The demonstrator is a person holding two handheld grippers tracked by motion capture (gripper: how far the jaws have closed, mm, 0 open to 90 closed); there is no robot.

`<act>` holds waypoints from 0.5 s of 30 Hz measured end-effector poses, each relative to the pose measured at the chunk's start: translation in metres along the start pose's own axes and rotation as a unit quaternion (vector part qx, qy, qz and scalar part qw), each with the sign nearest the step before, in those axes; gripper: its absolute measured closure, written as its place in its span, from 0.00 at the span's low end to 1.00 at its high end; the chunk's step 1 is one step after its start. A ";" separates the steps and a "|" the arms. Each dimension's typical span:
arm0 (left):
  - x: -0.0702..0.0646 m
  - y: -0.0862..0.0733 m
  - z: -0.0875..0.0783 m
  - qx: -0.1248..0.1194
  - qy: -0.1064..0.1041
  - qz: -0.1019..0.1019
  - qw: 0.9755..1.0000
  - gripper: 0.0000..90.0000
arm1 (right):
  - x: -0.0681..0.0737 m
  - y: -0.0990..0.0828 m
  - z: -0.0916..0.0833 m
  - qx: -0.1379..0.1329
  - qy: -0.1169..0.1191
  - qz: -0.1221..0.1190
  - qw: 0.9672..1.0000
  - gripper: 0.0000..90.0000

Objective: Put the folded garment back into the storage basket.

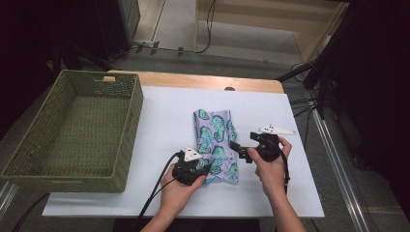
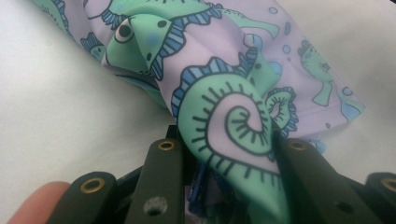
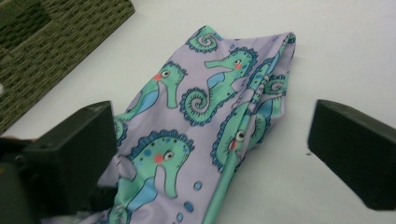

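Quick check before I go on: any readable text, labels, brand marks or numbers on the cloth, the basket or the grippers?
None can be read in any view.
The seahorse-print cloth carries only pictures and bubbles, no letters.
The green woven basket bears no label or tag that shows.
The left gripper, clamped on the cloth, and the open right gripper show bare black jaws, unmarked.

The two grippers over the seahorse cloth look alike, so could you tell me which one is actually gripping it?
The left gripper: its jaws pinch the near edge of the seahorse cloth. The right gripper hovers beside it, jaws wide apart.
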State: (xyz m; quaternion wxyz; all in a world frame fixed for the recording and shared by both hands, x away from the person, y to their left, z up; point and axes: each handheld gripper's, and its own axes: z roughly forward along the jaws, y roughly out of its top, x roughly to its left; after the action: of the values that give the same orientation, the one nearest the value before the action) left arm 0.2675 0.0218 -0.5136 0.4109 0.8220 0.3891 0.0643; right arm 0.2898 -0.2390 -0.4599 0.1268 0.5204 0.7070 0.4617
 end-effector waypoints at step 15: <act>-0.001 0.000 0.000 0.000 0.001 0.002 1.000 0.79 | -0.012 0.033 0.044 0.020 -0.011 0.000 1.000 0.00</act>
State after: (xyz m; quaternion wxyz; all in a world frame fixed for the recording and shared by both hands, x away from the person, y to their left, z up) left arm 0.2674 0.0211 -0.5137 0.4098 0.8228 0.3882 0.0662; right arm 0.3445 -0.2255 -0.4616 0.1246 0.5282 0.7144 0.4418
